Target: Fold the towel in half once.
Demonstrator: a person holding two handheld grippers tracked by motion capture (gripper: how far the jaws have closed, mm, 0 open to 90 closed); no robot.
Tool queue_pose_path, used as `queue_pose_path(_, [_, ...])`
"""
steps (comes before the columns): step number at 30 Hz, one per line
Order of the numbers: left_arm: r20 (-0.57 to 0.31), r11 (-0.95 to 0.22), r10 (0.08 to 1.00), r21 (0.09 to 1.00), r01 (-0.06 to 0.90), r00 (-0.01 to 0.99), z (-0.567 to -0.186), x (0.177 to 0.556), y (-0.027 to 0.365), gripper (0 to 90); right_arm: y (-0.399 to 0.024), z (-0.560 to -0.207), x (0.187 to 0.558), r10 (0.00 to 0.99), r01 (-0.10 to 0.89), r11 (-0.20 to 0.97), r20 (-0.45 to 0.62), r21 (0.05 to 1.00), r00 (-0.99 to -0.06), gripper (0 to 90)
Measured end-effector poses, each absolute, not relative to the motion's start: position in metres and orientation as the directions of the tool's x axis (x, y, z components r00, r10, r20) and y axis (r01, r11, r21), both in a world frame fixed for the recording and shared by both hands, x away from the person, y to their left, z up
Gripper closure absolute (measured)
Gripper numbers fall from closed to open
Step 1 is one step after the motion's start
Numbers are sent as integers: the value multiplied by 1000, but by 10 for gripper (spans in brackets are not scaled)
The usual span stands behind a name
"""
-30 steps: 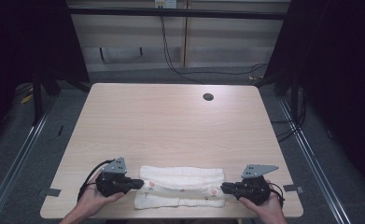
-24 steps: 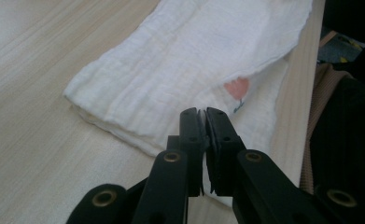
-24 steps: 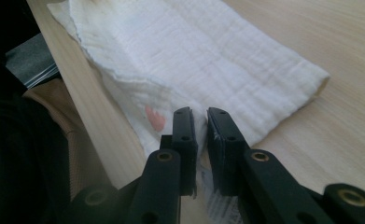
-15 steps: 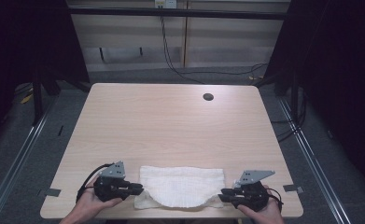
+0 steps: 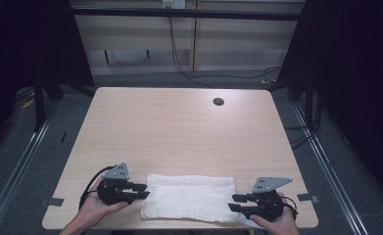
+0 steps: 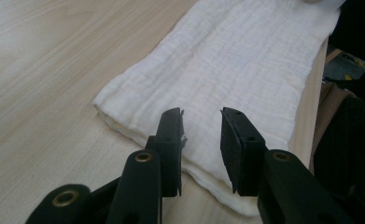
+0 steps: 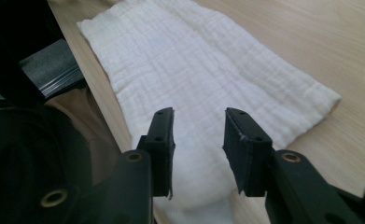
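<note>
Your left claw [image 5: 141, 191] sits at the left end of the white cloth [image 5: 189, 197], and your right claw [image 5: 238, 202] sits at its right end, both low over the counter [image 5: 179, 132] near its front edge. The cloth lies folded flat in a long rectangle between them, its front edge at the counter's front edge and its right front corner drooping a little past it.

In the left gripper view your claw [image 6: 201, 140] has just been opening; its jaws stand apart above the near end of the cloth [image 6: 245, 56], and nothing is pinched between the pads. In the right gripper view the other claw [image 7: 199, 140] has likewise just been opening, its jaws parted over the cloth [image 7: 194, 60] with no fabric caught between them. Neither claw grips anything, and the cloth rests free on the wood. A small dark round hole [image 5: 218, 102] sits far back on the counter, well apart from the cloth.
</note>
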State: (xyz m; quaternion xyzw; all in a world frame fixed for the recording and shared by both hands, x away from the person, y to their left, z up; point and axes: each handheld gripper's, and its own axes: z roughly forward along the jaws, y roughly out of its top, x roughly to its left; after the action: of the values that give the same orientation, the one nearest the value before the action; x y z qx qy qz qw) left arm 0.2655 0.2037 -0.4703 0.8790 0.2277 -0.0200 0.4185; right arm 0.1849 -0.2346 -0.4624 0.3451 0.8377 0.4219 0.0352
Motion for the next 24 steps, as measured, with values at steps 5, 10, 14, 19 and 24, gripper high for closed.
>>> queue_pose_path(5, [-222,-543,382,731,412,897,-469,272,200,726,-227,-462,190,609,549,425,222,720,-761,606])
queue_pose_path(10, [-230,-542,414,715,442,881,-477,285,192,702,-215,-471,209,644,578,437,208,689,-736,517])
queue_pose_path(14, [-236,-532,427,715,453,873,-479,283,192,649,-201,-484,218,650,573,468,177,673,-739,475])
queue_pose_path(19, [-217,-598,401,674,434,890,-490,282,185,661,-191,-492,212,652,543,536,92,647,-753,476])
queue_pose_path(24, [-180,-617,389,677,401,903,-493,279,179,655,-185,-493,207,659,515,560,28,649,-751,515])
